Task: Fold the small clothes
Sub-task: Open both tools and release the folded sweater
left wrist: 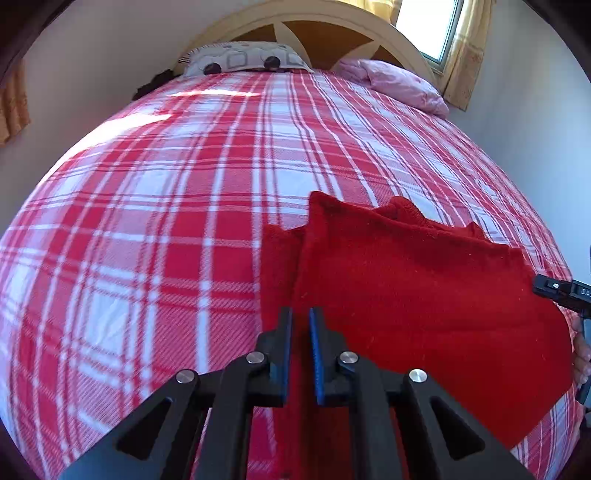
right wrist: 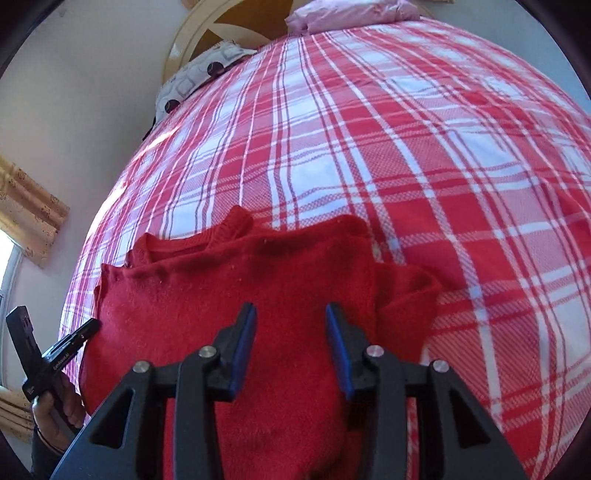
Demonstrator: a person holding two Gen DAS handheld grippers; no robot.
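A red knitted sweater lies partly folded on the plaid bedspread. In the left wrist view my left gripper hovers at the sweater's left edge, its jaws nearly together with a narrow gap, and I see no cloth between them. In the right wrist view the sweater fills the lower middle, with its neckline at the far left and a sleeve bunched at the right. My right gripper is open above the sweater's body and holds nothing. The other gripper shows at the sweater's left edge.
The bed has a red and white plaid cover. A patterned pillow and a pink pillow lie by the headboard. A window with curtains is at the back right. White walls flank the bed.
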